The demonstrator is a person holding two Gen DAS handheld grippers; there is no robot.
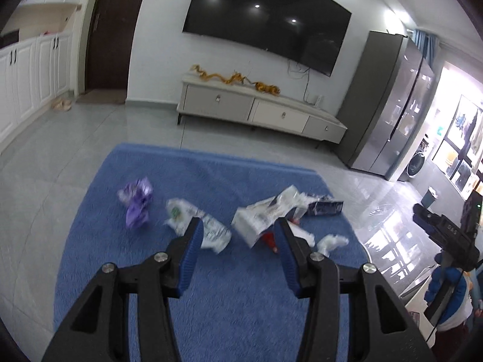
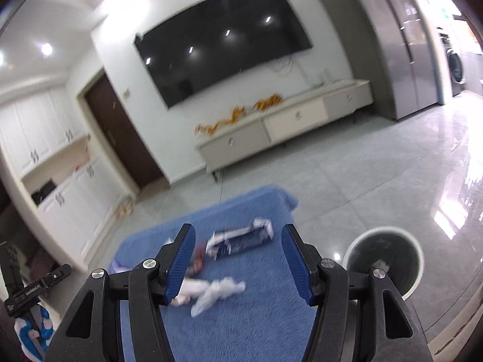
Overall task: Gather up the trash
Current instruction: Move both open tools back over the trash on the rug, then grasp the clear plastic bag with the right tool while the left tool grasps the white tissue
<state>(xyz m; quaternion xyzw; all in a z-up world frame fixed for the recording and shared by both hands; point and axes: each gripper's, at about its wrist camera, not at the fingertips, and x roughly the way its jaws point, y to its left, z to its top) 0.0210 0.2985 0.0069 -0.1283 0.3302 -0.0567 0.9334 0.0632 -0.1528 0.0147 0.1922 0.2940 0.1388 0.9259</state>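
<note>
Trash lies scattered on a blue rug: a purple wrapper, a crumpled clear plastic bag, a white printed paper bag, a dark blue carton and a white tissue wad. My left gripper hovers above them, open, nothing between its fingers. In the right wrist view the dark blue carton and white tissue wad lie under my open, empty right gripper. A round bin with a white rim stands on the tiles right of the rug.
A low white TV cabinet with a yellow garland stands against the far wall under a big television. A grey fridge is at the right. White cupboards line the left. The other gripper's handle shows at the right edge.
</note>
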